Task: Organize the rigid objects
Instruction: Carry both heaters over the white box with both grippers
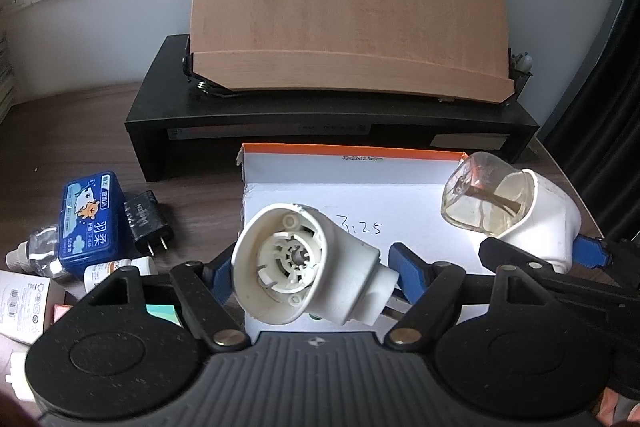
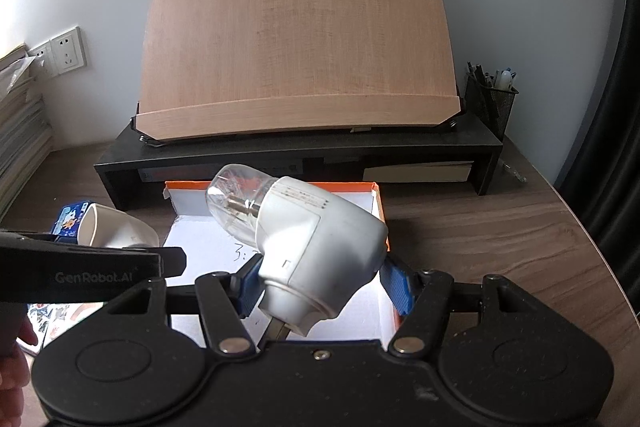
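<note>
White moulded plastic forms both held items. The left gripper [image 1: 308, 277] is clenched on an empty plug-in housing [image 1: 296, 267], round-mouthed, with ribbed cream fittings inside. The right gripper [image 2: 320, 287] is clenched on a second plug-in unit [image 2: 320, 239] carrying a clear, rounded bottle [image 2: 236, 203] with a wick; metal prongs show at its base. Both hang over an open cardboard box [image 2: 376, 203], orange-edged with a white interior and handwritten figures partly covered. Left on the wood-grain desk [image 1: 60, 143] lie a blue tin [image 1: 90, 223], a black adapter [image 1: 146, 223] and small bottles, partly cut off by the gripper body.
</note>
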A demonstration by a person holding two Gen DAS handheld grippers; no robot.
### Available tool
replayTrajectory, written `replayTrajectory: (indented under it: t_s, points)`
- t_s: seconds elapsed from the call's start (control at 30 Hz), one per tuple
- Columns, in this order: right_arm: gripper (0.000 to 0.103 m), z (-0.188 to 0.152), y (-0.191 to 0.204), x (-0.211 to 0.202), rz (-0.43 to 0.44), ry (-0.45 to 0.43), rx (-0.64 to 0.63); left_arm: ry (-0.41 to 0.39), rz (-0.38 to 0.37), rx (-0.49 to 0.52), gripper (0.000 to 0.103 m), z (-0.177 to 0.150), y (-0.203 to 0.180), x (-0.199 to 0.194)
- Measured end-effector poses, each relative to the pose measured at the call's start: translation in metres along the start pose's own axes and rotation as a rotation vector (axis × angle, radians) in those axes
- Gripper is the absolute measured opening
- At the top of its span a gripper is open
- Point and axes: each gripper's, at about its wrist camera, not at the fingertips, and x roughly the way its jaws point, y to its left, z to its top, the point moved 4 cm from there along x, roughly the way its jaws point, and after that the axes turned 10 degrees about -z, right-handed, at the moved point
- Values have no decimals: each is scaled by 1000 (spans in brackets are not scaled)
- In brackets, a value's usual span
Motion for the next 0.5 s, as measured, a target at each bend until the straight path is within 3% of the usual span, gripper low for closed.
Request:
replayTrajectory:
  t_s: [0.5]
  points:
    - [75,3,1,13,-7,5,11,12,-2,13,79,7,2,11]
